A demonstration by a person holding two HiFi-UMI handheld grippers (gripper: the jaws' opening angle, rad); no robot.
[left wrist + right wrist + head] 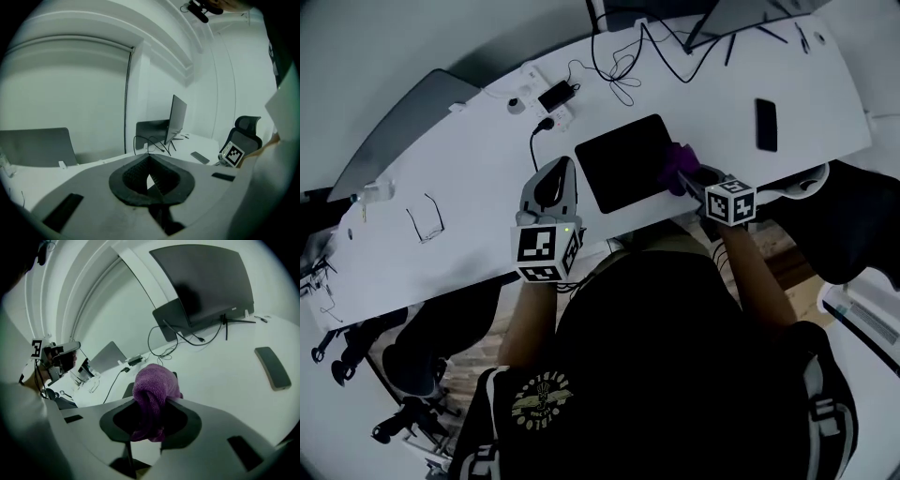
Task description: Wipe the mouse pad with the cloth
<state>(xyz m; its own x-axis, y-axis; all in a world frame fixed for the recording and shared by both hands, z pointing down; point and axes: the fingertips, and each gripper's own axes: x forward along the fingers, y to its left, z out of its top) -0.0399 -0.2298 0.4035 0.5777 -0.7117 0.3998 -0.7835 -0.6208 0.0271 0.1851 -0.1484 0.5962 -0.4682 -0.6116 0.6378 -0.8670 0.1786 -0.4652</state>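
Head view: your right tongs [692, 178] grip the cloth [677, 161] at the mouse pad's [622, 161] right edge, pad lying leftward; left tongs [555, 176] closed, empty

Office setting: long white desk [469, 169] strewn with cables [619, 66] and a power strip [551, 101] ahead of the left gripper [551, 180], dark monitor [206, 282] beyond the right gripper [151, 420], swivel chair [243, 135] off to the left gripper's right.

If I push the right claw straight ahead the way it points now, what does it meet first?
Most likely the black rectangular mouse pad: the right claw, shut on the bunched purple cloth, points across it from its right edge. Height above the pad is unclear.
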